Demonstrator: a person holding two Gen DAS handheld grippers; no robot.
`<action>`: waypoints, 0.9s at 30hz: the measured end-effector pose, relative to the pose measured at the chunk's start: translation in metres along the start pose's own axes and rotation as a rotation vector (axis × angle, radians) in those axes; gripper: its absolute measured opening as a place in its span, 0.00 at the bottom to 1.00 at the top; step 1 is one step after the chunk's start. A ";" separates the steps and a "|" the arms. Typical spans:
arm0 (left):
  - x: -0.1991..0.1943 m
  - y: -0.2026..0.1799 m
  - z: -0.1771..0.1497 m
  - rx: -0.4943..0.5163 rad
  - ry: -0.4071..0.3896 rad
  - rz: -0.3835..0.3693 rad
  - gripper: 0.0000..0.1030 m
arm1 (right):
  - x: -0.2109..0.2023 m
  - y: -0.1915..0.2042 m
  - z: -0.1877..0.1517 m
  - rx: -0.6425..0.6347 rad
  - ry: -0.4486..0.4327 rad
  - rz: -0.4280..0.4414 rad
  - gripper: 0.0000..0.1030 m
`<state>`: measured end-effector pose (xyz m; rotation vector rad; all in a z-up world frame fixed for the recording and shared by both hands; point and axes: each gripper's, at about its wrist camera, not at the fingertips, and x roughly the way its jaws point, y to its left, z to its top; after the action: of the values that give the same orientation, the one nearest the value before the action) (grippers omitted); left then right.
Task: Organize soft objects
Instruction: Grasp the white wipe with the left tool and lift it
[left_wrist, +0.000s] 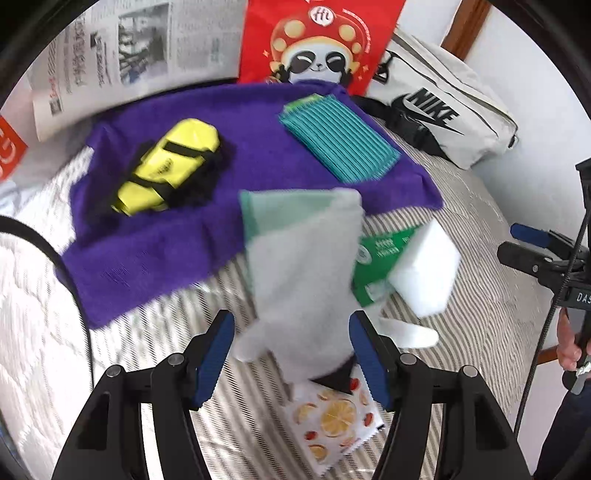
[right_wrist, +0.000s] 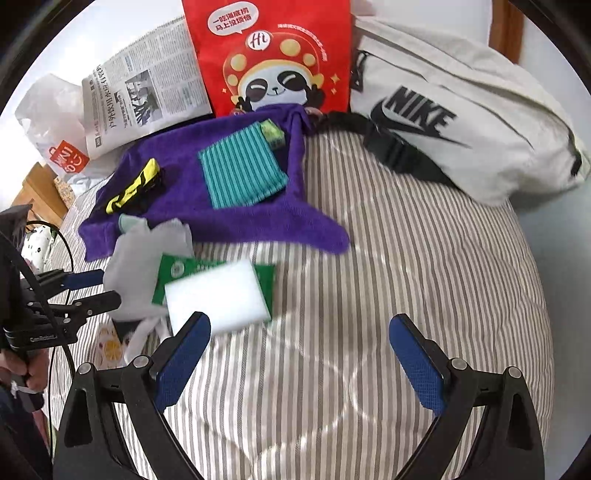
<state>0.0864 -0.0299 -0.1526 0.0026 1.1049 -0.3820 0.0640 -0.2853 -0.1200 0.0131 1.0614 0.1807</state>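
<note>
A grey cloth with a pale green edge (left_wrist: 306, 266) hangs blurred between the fingers of my left gripper (left_wrist: 291, 350). The jaws stand apart and the pads do not pinch it. In the right wrist view this cloth (right_wrist: 147, 254) sits crumpled beside the left gripper (right_wrist: 99, 288). Behind it a purple towel (left_wrist: 166, 229) carries a yellow pouch (left_wrist: 166, 166) and a teal striped cloth (left_wrist: 340, 136). My right gripper (right_wrist: 299, 332) is open over the striped bedsheet with nothing in it. A white sponge block (right_wrist: 218, 295) lies on a green packet (right_wrist: 177, 269) by its left fingertip.
A red panda bag (right_wrist: 273, 55), a white Nike bag (right_wrist: 461, 122) and a newspaper (right_wrist: 147, 85) line the far side of the bed. A fruit-print packet (left_wrist: 332, 417) lies under the left gripper. A hand (left_wrist: 569, 347) holds the right gripper's handle.
</note>
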 end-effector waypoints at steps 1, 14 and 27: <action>0.000 -0.002 -0.003 0.005 -0.012 -0.020 0.20 | -0.001 -0.002 -0.003 0.003 0.002 0.002 0.94; -0.032 -0.002 -0.029 0.009 -0.053 -0.043 0.07 | -0.001 -0.001 -0.016 0.006 0.011 0.041 0.94; -0.065 0.061 -0.066 -0.060 -0.044 0.066 0.07 | 0.019 0.026 -0.018 -0.055 0.033 0.079 0.94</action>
<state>0.0220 0.0587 -0.1372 -0.0225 1.0700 -0.2888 0.0537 -0.2580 -0.1429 0.0023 1.0895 0.2818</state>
